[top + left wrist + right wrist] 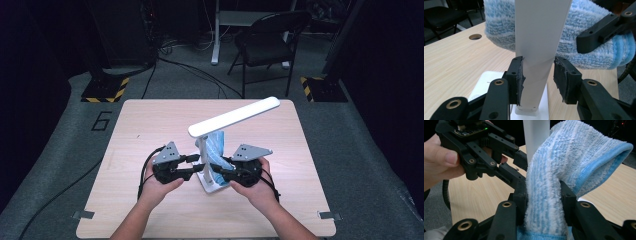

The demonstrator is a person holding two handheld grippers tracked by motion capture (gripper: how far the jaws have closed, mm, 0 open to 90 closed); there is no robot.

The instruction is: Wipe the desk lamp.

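A white desk lamp stands on the wooden table (150, 125), with its long head (235, 117) slanting up to the right over its flat base (212, 186). My left gripper (199, 167) comes in from the left and is shut on the lamp's upright post (539, 37), low down near the base (486, 80), one pad on each side. My right gripper (544, 205) is shut on a folded blue and white striped cloth (564, 162). The cloth (216, 145) lies against the far side of the post (535, 135), where it shows in the left gripper view (586, 50).
A round cable hole (475, 37) sits in the tabletop behind the lamp. Beyond the table's far edge stand a black folding chair (270, 40) and two stands with yellow-black striped feet (105, 90). Cables run across the grey floor.
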